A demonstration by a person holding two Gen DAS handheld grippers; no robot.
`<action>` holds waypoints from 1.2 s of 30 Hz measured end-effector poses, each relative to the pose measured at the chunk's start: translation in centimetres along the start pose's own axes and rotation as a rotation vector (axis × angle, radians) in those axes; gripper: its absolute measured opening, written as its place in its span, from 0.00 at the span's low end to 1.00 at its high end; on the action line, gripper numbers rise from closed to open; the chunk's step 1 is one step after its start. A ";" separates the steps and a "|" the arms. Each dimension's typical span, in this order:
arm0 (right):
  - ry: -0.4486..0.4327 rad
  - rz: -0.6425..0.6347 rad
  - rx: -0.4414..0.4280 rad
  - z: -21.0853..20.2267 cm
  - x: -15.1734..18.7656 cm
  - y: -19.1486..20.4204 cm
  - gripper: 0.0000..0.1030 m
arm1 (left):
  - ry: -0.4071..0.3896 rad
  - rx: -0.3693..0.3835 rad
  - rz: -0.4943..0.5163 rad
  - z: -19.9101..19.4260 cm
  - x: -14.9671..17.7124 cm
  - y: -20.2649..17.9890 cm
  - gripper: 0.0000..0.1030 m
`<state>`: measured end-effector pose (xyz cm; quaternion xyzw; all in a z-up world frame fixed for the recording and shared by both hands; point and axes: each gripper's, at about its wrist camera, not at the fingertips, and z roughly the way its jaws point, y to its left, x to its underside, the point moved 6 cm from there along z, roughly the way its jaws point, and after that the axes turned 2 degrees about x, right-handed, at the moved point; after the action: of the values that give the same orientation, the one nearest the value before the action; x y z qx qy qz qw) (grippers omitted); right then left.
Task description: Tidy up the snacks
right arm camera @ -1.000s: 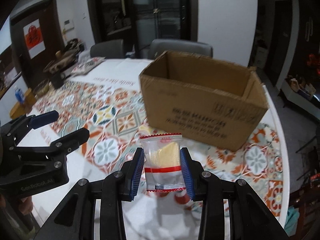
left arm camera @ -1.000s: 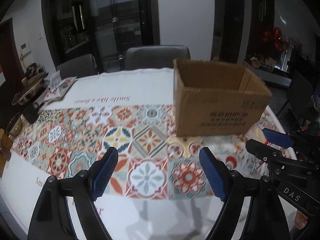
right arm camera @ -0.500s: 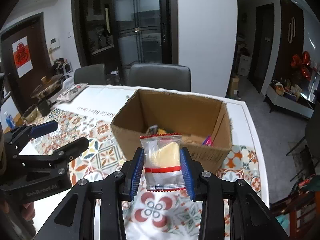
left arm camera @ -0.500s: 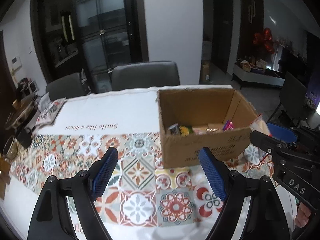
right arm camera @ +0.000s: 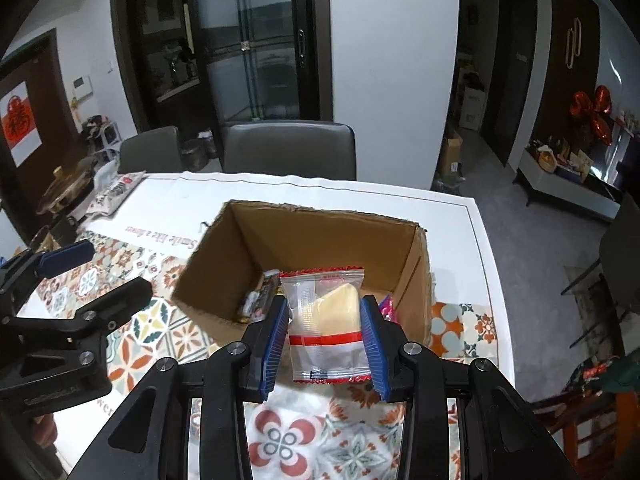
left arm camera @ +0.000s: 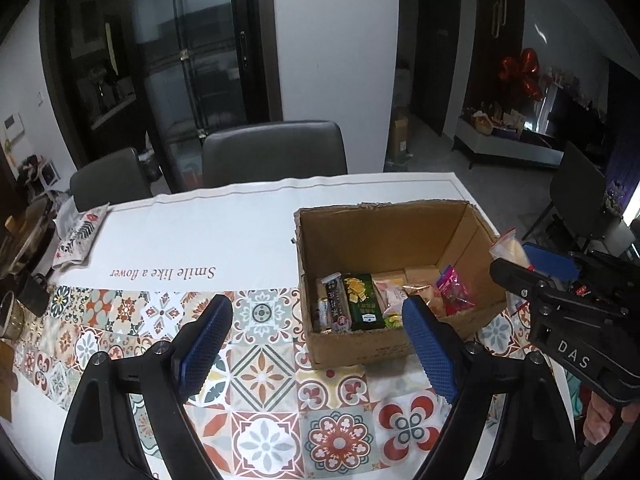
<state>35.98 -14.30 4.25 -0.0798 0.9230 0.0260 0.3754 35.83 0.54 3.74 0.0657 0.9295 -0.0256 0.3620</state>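
An open cardboard box (left arm camera: 404,236) stands on the patterned tablecloth and holds several snack packets (left arm camera: 362,300); it also shows in the right wrist view (right arm camera: 224,264). My right gripper (right arm camera: 325,336) is shut on a clear packet with a yellow cake and red stripe (right arm camera: 328,320), held above the box's near edge. In the left wrist view that gripper (left arm camera: 560,320) and the packet (left arm camera: 508,246) sit at the box's right side. My left gripper (left arm camera: 316,348) is open and empty, above the cloth left of and in front of the box.
Two grey chairs (left arm camera: 276,152) stand at the table's far side. A snack bag (left arm camera: 78,236), a pot (left arm camera: 24,236) and cups (left arm camera: 16,308) sit at the table's left end. The table edge runs close on the right (right arm camera: 488,264).
Both grippers have risen and tilted down, so the box's inside with its snacks now shows. The right gripper has carried the cake packet up over the box's near edge.
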 end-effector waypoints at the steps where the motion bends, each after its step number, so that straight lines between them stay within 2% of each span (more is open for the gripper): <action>1: 0.004 -0.003 0.007 0.3 -0.2 -0.1 0.37 | 0.010 -0.004 -0.003 0.4 -0.2 0.1 0.85; 7: 0.040 0.014 0.036 1.8 -1.2 -1.0 0.37 | 0.062 -0.010 -0.026 2.0 -0.5 0.3 0.87; 14: 0.057 0.006 0.058 2.9 -2.0 -1.2 0.38 | 0.058 -0.053 -0.015 2.2 -1.1 0.6 0.87; 16: 0.067 0.005 0.072 3.1 -2.0 -1.3 0.47 | 0.052 -0.066 -0.015 2.1 -1.3 0.7 0.88; 22: 0.057 0.040 0.074 2.4 -1.5 -1.6 0.58 | 0.008 -0.098 0.000 0.9 -1.0 0.5 0.89; 25: 0.025 0.049 0.090 1.2 -1.0 -1.8 0.65 | -0.028 -0.097 0.011 -0.1 -0.7 0.1 0.89; 30: -0.018 0.031 0.093 -0.9 -0.1 -1.6 0.68 | -0.100 -0.121 0.015 -2.6 0.0 -0.3 0.93; 36: -0.108 0.022 0.120 -4.6 1.8 -1.1 0.77 | -0.160 -0.113 -0.006 -5.4 2.2 -0.5 0.96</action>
<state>31.74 -16.15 6.35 -0.0458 0.9022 -0.0211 0.4283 30.54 0.74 6.22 0.0399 0.8978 0.0207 0.4380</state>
